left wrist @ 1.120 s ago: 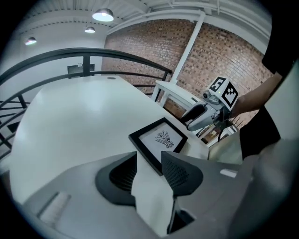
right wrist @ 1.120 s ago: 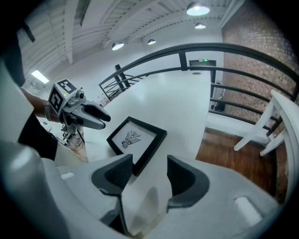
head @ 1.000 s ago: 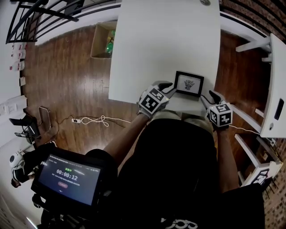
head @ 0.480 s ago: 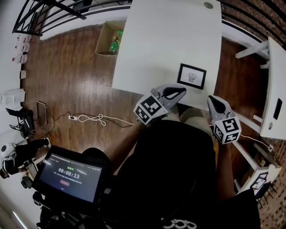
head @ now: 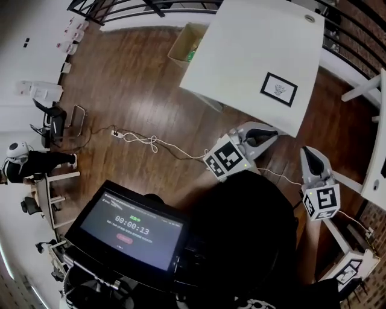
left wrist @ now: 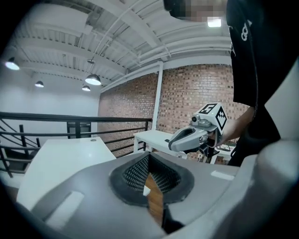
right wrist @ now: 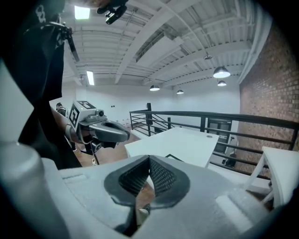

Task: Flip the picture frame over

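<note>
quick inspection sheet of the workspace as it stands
surface: white table, bare apart from the frame
job's things: picture frame lying flat near the table's near edge, picture side up
clutter: nothing seen
grippers: left gripper and right gripper both off the table, jaws shut, empty
cables: white cord and power strip on the wood floor
surroundings: cardboard box on the floor, black railing, brick wall

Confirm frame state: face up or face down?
Face up. The picture frame lies flat on the white table, its drawing showing inside the black border.
</note>
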{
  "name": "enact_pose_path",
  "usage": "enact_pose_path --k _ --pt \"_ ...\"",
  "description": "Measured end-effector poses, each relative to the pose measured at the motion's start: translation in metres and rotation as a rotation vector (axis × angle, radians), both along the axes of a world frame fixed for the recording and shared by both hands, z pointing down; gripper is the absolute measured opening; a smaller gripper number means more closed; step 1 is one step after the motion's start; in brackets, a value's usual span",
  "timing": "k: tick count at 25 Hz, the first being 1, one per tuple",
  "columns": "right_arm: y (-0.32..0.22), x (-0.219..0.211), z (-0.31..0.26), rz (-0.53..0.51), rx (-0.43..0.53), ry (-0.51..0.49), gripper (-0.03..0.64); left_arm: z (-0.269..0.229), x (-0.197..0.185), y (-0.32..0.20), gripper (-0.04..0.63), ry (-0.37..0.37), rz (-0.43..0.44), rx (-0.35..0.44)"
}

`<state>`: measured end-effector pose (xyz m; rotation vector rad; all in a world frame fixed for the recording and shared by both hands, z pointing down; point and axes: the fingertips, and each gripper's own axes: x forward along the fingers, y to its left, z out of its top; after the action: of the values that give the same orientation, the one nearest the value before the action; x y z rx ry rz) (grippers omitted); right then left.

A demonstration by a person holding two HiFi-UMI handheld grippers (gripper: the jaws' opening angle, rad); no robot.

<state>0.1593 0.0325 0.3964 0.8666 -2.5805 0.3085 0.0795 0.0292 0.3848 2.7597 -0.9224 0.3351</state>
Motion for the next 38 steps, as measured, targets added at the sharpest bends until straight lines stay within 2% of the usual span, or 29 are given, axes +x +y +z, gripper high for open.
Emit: enact_pose_path --k 3,8,13,19,27,34,38 --pt "0.062 0.01 0.009 -0.03 0.019 -0.041 -0.008 0.008 0.02 0.052 0.014 -0.017 -0.024 0.033" --pt "0.135 0.035 -0.008 -0.045 0.025 -0.079 -0.008 -0.02 0.056 0.118 0.014 -0.035 -0.012 0.07" --pt "0.177 0.035 -0.018 -0.052 0.046 -0.121 -0.008 -0.035 0.07 0.162 0.014 -0.067 0.033 0.106" --pt "0.204 0.029 -0.037 -0.046 0.079 -0.159 -0.008 -0.057 0.073 0.193 0.015 -0.085 0.054 0.156" --pt "0.226 -0.003 -0.067 -0.024 0.104 -0.163 -0.008 -0.07 0.034 0.229 0.014 -0.042 0.05 0.149" --pt "0.251 -0.061 -0.077 0.004 0.111 -0.12 -0.008 -0.066 -0.029 0.263 0.014 0.02 0.026 0.111" --pt "0.27 -0.092 -0.079 0.032 0.105 -0.088 -0.008 -0.06 -0.072 0.28 0.015 0.061 -0.016 0.066"
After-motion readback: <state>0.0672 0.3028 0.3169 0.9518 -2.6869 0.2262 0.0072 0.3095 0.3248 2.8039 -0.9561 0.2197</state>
